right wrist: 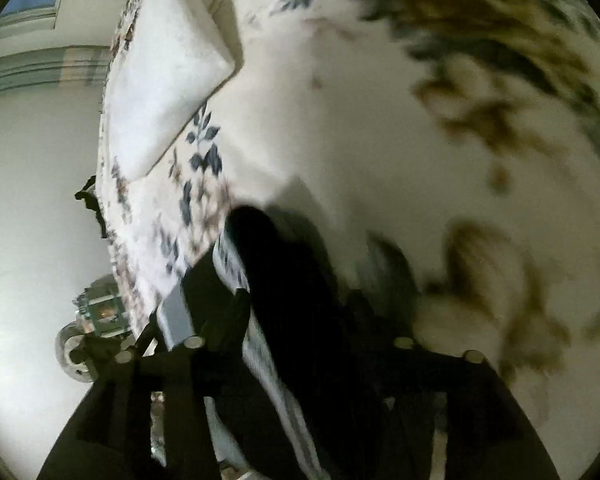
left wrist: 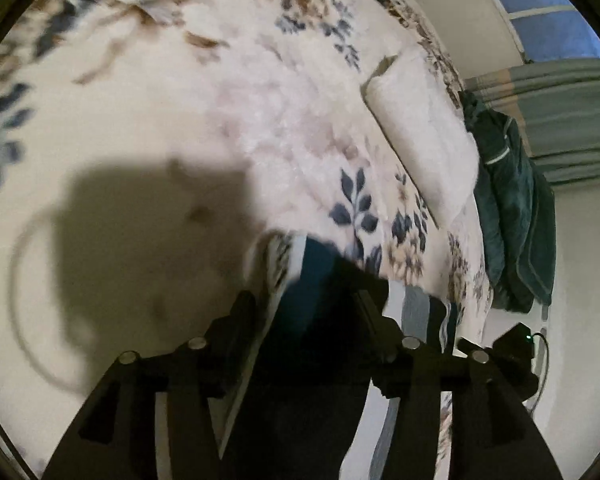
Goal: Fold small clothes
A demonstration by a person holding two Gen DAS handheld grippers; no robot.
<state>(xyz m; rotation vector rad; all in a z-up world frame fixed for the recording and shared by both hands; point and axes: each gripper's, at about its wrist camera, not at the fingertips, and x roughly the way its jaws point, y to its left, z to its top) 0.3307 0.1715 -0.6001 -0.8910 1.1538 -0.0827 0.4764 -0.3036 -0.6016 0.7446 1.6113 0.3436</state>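
A small garment (left wrist: 320, 280) with dark navy, white and grey stripes hangs between the fingers of my left gripper (left wrist: 304, 304), which is shut on it above a floral bedspread (left wrist: 140, 120). The same striped garment (right wrist: 260, 288) shows in the right wrist view, pinched in my right gripper (right wrist: 296, 300), which is shut on it. The cloth drapes down over both grippers and hides the fingertips. Both views are blurred by motion.
A white pillow (left wrist: 420, 132) lies on the bed near its edge, also in the right wrist view (right wrist: 168, 76). A dark green garment (left wrist: 508, 216) hangs beside the bed. A window (left wrist: 548, 12) and curtain are behind. A small device (right wrist: 100, 312) sits on the floor.
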